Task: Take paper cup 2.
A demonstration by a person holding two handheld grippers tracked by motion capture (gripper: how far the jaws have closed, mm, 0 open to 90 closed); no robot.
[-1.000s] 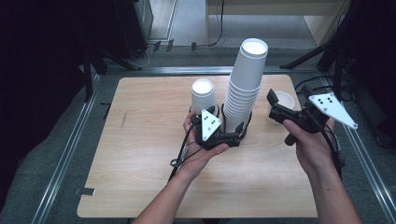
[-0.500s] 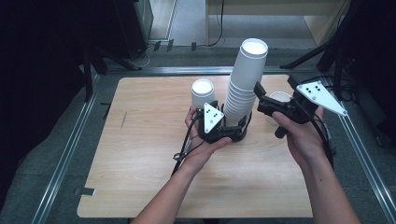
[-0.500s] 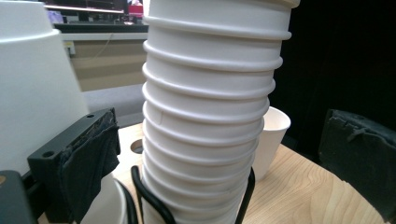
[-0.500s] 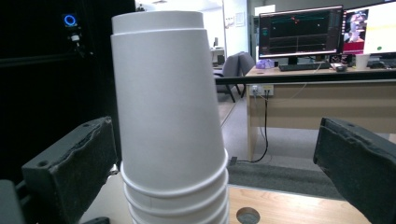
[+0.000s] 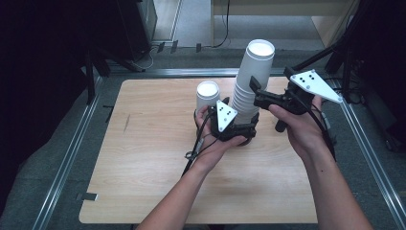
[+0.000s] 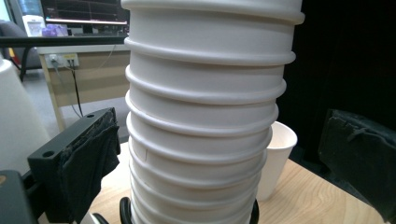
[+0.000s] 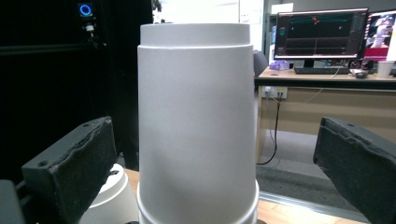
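Note:
A tall stack of white paper cups (image 5: 251,81) stands upside down in the middle of the wooden table (image 5: 143,182). My left gripper (image 5: 241,130) is at the foot of the stack. Its jaws stand open on either side of the lower cups (image 6: 205,140), the left pad (image 6: 91,156) close to them. My right gripper (image 5: 258,94) is higher up, open around the top cup (image 7: 196,126), with a gap at each pad. A single upturned cup (image 5: 208,93) stands just left of the stack.
An upright white cup (image 6: 276,158) stands on the table behind the stack. The low upturned cup (image 7: 109,200) also sits beside the stack in the right gripper view. Metal rails (image 5: 72,158) edge the table. A desk with monitors (image 7: 317,35) is far behind.
My right gripper has moved left from the table's right side until its jaws straddle the top cup. The left gripper has shifted slightly right, onto the stack's foot.

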